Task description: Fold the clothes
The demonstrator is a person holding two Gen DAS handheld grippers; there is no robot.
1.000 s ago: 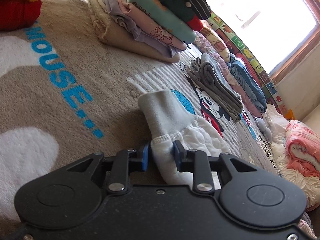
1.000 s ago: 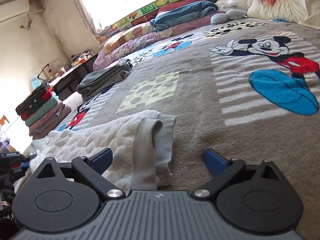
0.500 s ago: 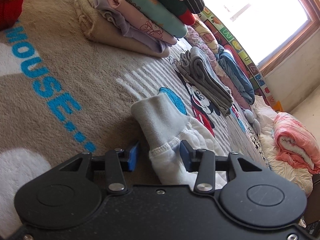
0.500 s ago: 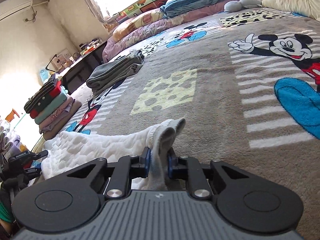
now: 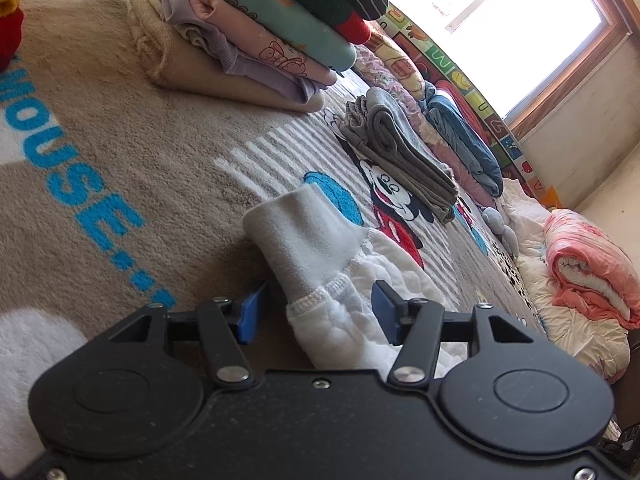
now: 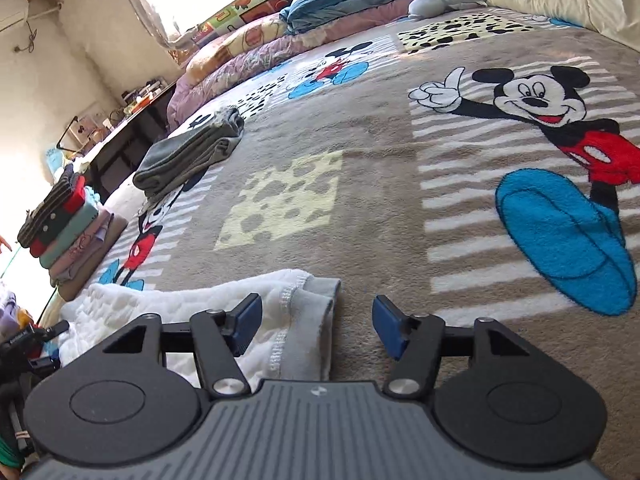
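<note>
— Looking at the left claw (image 5: 316, 312): its jaws stand apart, holding nothing, with the grey cuff (image 5: 304, 236) of the white garment (image 5: 360, 300) lying between them on the blanket (image 5: 120, 128).

— And the right claw (image 6: 316, 326)?

— Spread wide too, empty. The garment's other grey cuff (image 6: 320, 308) lies flat on the blanket just inside its left finger (image 6: 246, 322), off-centre.

— So what could go wrong?

— If the right claw closes where it is, I judge it may catch only one layer, or pinch the fuzzy blanket along with the cuff. Then a lift would drag the pile and skew any fold.

— And the left side?

— That cuff stands up a little; a slack bite there could slip off the quilted cloth. The folded stack (image 5: 256, 40) and the grey bundle (image 5: 400, 152) sit well clear.
</note>
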